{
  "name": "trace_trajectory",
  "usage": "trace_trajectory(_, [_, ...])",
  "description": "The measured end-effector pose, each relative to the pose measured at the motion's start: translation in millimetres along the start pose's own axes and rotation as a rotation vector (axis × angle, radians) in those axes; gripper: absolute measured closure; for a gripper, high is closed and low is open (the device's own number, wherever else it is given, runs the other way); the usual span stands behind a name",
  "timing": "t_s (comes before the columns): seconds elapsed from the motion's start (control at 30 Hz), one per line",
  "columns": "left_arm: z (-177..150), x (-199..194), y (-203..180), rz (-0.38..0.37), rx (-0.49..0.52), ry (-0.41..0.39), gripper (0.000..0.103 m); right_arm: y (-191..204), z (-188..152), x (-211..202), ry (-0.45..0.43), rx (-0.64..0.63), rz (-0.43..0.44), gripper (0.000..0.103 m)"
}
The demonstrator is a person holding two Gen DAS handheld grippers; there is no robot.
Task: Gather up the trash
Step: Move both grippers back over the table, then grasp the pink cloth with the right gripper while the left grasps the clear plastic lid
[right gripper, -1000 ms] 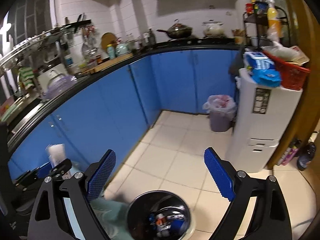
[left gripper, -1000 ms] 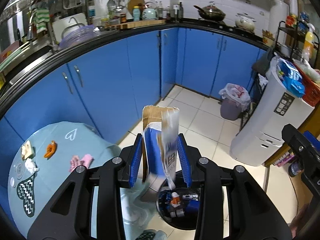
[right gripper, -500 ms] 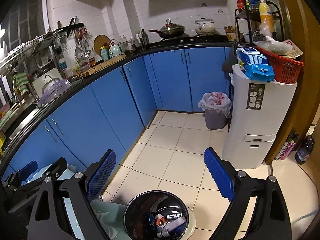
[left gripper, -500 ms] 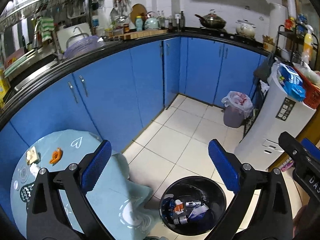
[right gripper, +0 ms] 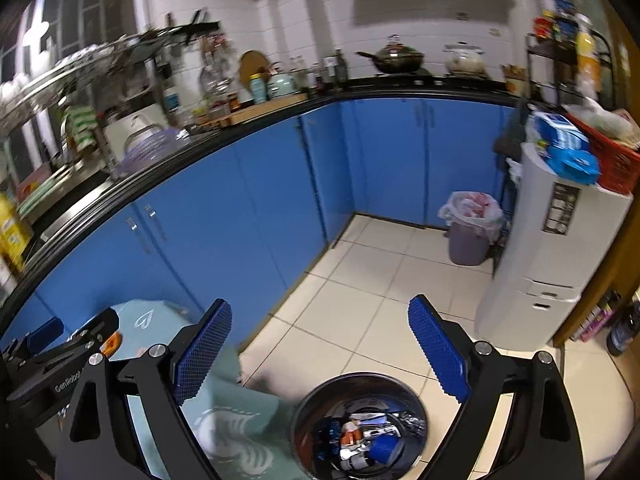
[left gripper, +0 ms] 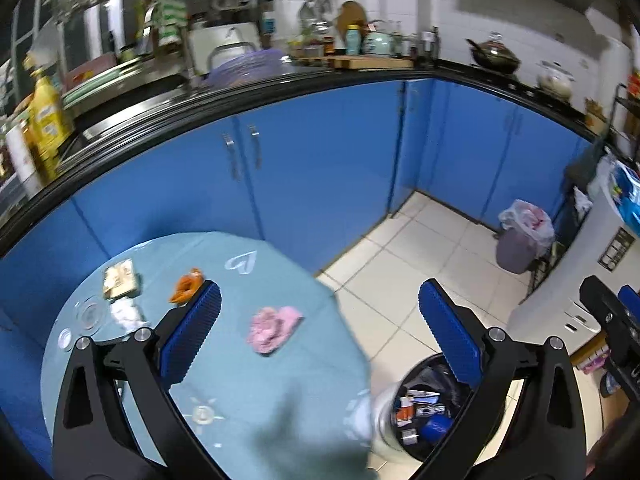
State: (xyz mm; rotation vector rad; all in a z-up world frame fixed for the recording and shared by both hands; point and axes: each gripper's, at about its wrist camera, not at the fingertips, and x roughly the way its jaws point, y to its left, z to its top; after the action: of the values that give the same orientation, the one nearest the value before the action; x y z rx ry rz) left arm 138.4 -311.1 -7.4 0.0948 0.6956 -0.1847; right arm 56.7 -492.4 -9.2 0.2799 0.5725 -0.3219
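Your left gripper (left gripper: pixel 318 338) hangs with its blue-padded jaws spread wide and nothing between them, above the edge of a round table draped in a pale teal cloth (left gripper: pixel 240 380). Your right gripper (right gripper: pixel 320 350) is likewise splayed and empty; beside it, the left tool's black body carries white lettering that begins "GenRobot" (right gripper: pixel 68 382), the rest unreadable.

Below both tools, a round black trash bin (right gripper: pixel 360 428) stands on the floor just beside the table, holding a jumble of discarded packaging: a blue cup-like piece, white cartons, a scrap with orange. Still on the tablecloth lie a crumpled pink wrapper (left gripper: pixel 274 326), an orange scrap (left gripper: pixel 185 285), a white crumpled tissue (left gripper: pixel 127 314) and a small tan packet (left gripper: pixel 119 279), its print too small to read.

Beyond, cream floor tiles (right gripper: pixel 380 280) run to blue cabinets (left gripper: pixel 320 168) under a black countertop crowded with bottles, a kettle and a lidded wok (right gripper: pixel 394 58). In the far corner stands a grey bin lined with a white bag (right gripper: pixel 470 226), next to a white appliance (right gripper: pixel 548 264) bearing a dark label, illegible, and topped by a red basket (right gripper: pixel 608 160).
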Motion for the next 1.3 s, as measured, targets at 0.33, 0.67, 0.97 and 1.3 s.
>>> trace_trajectory(0.33, [-4.1,4.9,89.1,0.09,-0.112,0.004,0.005,80.8,-9.8,23.0,0.049,-0.1,0.09,0.015])
trace_trajectory(0.67, [-21.4,24.9,182.5,0.186,-0.212,0.051,0.005,153.2,-35.2,61.7,0.147,-0.169,0.133,0.015])
trace_trajectory(0.97, [-40.6,49.7,257.7,0.265,-0.26,0.102,0.005,209.8,-58.1,100.9,0.22,-0.215,0.131,0.015])
trace_trajectory(1.3, [-59.5,92.1,331.6,0.321,-0.276,0.155,0.005,250.9,-79.4,138.5,0.289,-0.242,0.083,0.015])
